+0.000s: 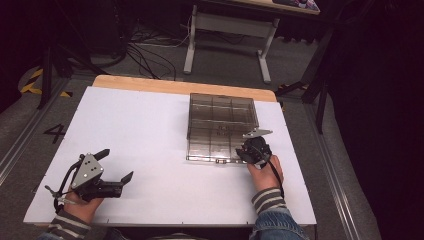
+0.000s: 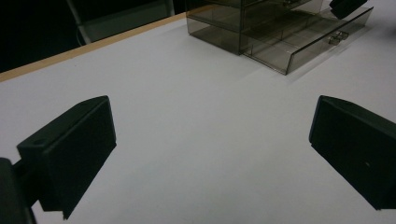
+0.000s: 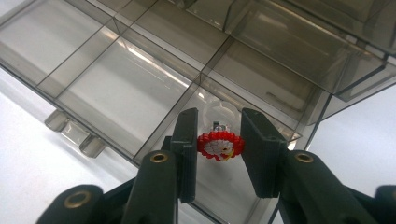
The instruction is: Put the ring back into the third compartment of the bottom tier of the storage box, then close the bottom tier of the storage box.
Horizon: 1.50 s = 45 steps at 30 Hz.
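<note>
- Left gripper (image 1: 116, 166) sits low on the white table (image 1: 150, 140), jaws spread wide, nothing between them.
- Across the board, the smoky clear drawer box (image 1: 222, 125) has its drawer pulled out.
- Right gripper (image 3: 218, 144) is over that drawer, jaws clamped on a small red-rimmed ring (image 3: 220, 145), above a corner compartment.

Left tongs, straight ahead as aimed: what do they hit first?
Likely the pulled-out drawer of the clear organiser. The open left tongs point across bare table toward it; depth is unclear.
</note>
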Each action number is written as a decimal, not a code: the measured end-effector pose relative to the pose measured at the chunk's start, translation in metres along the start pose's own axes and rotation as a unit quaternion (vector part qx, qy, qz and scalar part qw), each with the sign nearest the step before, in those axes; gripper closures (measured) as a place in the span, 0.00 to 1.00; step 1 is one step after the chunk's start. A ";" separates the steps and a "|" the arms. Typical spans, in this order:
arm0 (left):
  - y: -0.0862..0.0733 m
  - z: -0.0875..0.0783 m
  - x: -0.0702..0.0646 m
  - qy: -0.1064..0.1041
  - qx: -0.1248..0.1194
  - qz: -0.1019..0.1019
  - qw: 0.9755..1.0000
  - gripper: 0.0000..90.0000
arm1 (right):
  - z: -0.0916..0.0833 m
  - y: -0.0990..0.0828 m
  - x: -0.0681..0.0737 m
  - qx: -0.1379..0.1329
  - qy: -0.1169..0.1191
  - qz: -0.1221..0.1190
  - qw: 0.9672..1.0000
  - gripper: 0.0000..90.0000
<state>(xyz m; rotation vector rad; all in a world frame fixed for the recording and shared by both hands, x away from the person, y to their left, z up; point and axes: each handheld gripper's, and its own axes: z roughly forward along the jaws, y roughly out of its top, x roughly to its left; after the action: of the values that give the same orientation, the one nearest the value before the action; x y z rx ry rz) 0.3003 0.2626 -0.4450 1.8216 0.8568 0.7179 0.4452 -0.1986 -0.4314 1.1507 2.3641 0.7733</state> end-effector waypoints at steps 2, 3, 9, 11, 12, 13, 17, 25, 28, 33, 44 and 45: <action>0.000 0.000 0.000 -0.001 0.001 -0.001 1.000 0.01 | 0.002 0.000 0.001 0.001 -0.005 0.000 1.000 0.75; 0.000 0.000 0.000 -0.001 0.001 -0.001 1.000 0.01 | 0.003 0.000 0.001 0.002 -0.005 -0.001 1.000 0.75; 0.000 0.001 0.000 -0.002 0.001 -0.002 1.000 0.01 | 0.006 0.000 0.000 0.008 -0.004 -0.001 1.000 0.75; 0.000 0.001 0.000 -0.002 0.001 -0.002 1.000 0.01 | 0.007 0.000 0.000 0.010 -0.004 0.001 1.000 0.74; 0.000 0.000 0.000 -0.002 0.001 -0.003 1.000 0.01 | 0.008 0.000 0.000 0.011 -0.004 0.001 1.000 0.74; 0.000 0.000 0.000 -0.002 0.001 -0.002 1.000 0.01 | 0.008 0.000 0.000 0.013 -0.004 -0.001 1.000 0.73; 0.000 0.000 0.000 -0.001 0.001 -0.001 1.000 0.01 | 0.007 0.000 0.000 0.009 -0.005 0.000 1.000 0.69; 0.000 0.000 0.000 0.000 0.001 -0.002 1.000 0.01 | -0.004 0.004 0.005 -0.009 -0.001 -0.010 1.000 0.72; 0.000 0.000 0.000 0.000 -0.002 -0.001 1.000 0.01 | -0.010 0.005 0.010 -0.019 -0.001 -0.019 1.000 0.76; 0.000 0.000 -0.001 -0.003 -0.001 -0.002 1.000 0.01 | -0.016 0.007 0.015 -0.031 -0.001 -0.034 0.999 0.80; 0.000 -0.002 0.000 -0.001 0.000 -0.001 1.000 0.01 | -0.025 0.012 0.026 -0.041 0.007 -0.062 0.997 0.87; 0.000 -0.002 -0.001 -0.001 0.000 -0.001 1.000 0.01 | -0.026 0.012 0.026 -0.041 0.007 -0.063 0.997 0.88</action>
<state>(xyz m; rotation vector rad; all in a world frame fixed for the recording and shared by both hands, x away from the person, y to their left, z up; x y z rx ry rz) 0.2985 0.2631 -0.4443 1.8206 0.8570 0.7152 0.4221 -0.1793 -0.4069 0.9552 2.3669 0.8286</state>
